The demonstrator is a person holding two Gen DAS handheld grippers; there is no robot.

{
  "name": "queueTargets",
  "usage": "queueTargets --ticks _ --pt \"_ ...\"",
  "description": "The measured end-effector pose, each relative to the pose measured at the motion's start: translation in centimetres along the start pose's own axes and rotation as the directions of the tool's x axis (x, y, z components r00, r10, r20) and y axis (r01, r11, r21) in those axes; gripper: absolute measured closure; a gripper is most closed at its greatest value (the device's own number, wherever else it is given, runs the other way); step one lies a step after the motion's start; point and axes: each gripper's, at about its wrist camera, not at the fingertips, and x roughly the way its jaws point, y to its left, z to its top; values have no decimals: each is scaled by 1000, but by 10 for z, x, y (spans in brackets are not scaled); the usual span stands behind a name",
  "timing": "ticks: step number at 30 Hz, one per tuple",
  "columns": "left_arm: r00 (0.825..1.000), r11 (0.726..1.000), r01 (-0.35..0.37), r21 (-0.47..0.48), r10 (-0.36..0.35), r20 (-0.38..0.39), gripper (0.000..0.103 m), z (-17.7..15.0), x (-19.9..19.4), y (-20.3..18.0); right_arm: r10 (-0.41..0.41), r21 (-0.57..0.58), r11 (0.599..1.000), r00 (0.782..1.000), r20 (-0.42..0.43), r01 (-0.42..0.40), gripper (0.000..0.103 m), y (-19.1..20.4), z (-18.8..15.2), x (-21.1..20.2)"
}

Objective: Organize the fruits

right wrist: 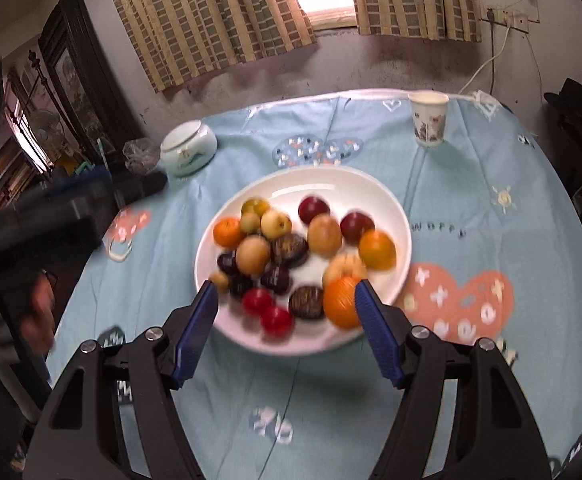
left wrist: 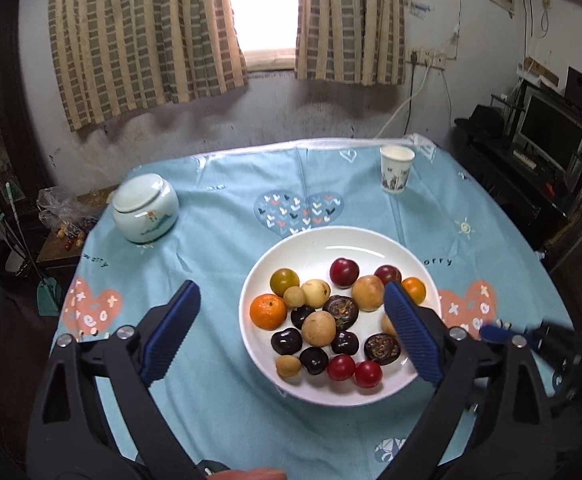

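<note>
White and crowded, the plate [left wrist: 291, 256] mid-table holds all the fruits [left wrist: 318, 328], while the left gripper [left wrist: 291, 332] gapes wide and the right gripper [right wrist: 285, 318] stands half open, both empty; a careless dip could scatter round fruit.

The left gripper [left wrist: 293, 302] points down at a slant with its blue pads spread wide and nothing pressed between them. The right gripper [right wrist: 285, 298] also slants down, its jaws apart and empty. A blurred hand [right wrist: 37, 312] shows at the left edge of the right wrist view.
</note>
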Motion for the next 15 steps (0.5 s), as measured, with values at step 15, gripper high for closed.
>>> queueTargets --ticks 15 --pt "993 996 -2 -86 13 120 2 -4 -78 7 16 -73 997 1000 28 -14 32 46 -44 -48"
